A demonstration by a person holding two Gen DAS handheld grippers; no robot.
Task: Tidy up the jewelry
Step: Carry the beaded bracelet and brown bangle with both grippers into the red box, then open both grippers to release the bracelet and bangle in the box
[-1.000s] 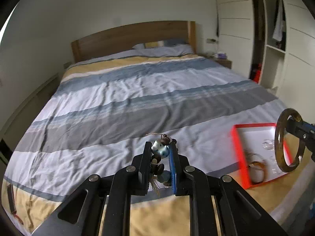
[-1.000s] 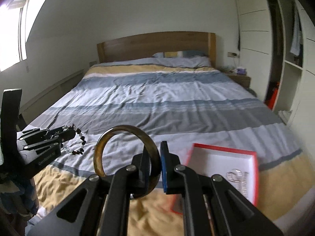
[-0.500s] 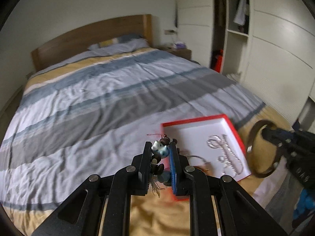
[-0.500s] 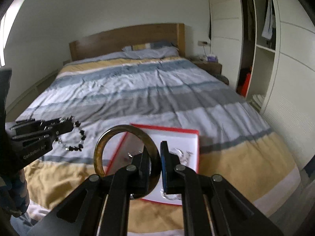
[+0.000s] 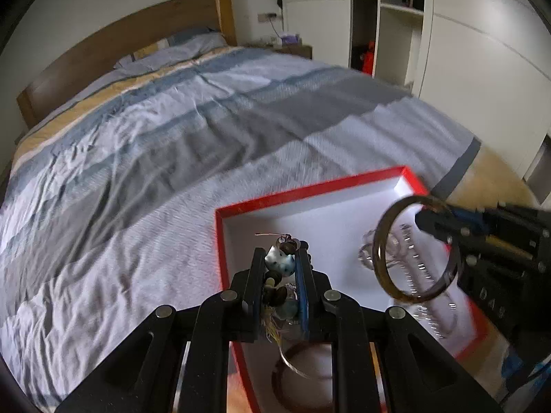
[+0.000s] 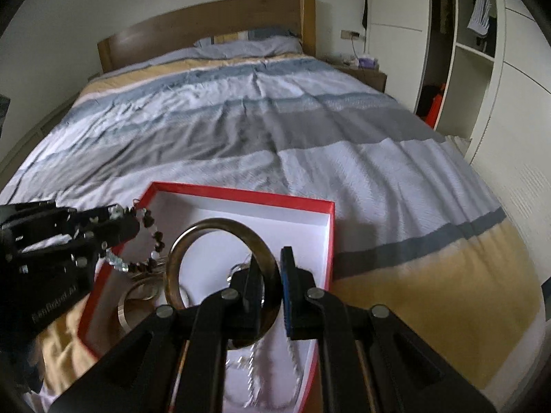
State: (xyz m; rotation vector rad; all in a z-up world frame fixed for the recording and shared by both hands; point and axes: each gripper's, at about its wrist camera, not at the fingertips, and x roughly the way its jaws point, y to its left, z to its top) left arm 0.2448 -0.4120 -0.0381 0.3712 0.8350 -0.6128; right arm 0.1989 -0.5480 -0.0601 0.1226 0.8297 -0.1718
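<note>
- My left hand-held gripper (image 5: 279,263) is clamped on a beaded bracelet (image 5: 279,265); most of the strand is bunched between the pads, so from this side I make out only a pale blue-speckled bead, some dark brown ones and a frayed tassel.
- From my right wrist view that bracelet (image 6: 144,244) shows better, a loop of dark and clear beads hanging over the near-left corner of the box.
- My right hand-held gripper (image 6: 272,275) is clamped on a brown bangle (image 6: 220,261), a smooth amber-brown ring standing upright; its lower arc is hidden behind my fingers.
- Both pieces hang above the red box (image 5: 310,191), apart from each other.
- Inside, on the white floor, lie a silvery chain (image 6: 255,371), motion-blurred and hard to read, and a metal bangle (image 6: 137,296), partly covered by my grippers.
- The box's near edge is cut off by both frames.
- The box sits at the foot of the bed (image 6: 258,130), on the yellow stripe; its far half is bare.
- Beyond, the striped duvet runs flat to the wooden headboard (image 6: 206,31); a wardrobe (image 6: 465,51) stands along the right side.
</note>
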